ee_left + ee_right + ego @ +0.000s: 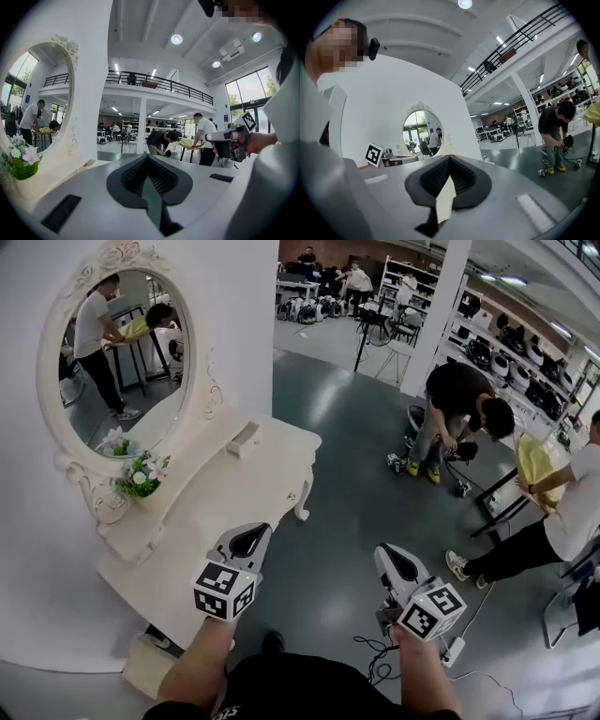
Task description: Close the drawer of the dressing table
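The white dressing table (272,460) is seen at the left against the wall. A bunch of flowers (141,474) is carried on its counter below the oval mirror (122,362). The drawer cannot be made out on the table's front in any view. The left gripper (247,540) is held level by the counter's near front edge, its jaws pressed together with nothing between them. The right gripper (397,562) is held over the grey floor (347,484), well apart from the table, its jaws likewise together and empty.
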Demonstrator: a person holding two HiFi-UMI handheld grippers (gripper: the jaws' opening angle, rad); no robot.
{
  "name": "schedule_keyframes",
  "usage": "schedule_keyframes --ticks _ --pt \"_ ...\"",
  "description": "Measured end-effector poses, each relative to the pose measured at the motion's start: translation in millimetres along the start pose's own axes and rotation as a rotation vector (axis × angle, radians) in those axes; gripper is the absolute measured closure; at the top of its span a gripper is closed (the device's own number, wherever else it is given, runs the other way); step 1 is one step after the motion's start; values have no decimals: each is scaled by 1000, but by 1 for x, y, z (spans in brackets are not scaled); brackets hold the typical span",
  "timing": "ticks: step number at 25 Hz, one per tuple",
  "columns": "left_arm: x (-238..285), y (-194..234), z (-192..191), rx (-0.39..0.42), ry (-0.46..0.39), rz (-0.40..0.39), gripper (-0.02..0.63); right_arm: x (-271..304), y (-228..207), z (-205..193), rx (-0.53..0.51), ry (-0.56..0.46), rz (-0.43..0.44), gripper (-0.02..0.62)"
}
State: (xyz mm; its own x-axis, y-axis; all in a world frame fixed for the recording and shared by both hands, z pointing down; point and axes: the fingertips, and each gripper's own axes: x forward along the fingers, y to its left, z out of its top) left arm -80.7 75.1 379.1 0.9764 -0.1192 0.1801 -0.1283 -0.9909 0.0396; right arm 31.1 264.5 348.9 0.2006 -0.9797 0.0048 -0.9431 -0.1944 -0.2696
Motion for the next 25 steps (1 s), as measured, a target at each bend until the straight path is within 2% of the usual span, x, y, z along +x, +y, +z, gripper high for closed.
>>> schedule_keyframes --ticks 11,25 --pt "25 77 -2 -15 8 -6 601 86 -5 -6 3 8 -10 586" --pt "71 115 -13 -55 59 2 601 143 -40 -14 52 34 7 586"
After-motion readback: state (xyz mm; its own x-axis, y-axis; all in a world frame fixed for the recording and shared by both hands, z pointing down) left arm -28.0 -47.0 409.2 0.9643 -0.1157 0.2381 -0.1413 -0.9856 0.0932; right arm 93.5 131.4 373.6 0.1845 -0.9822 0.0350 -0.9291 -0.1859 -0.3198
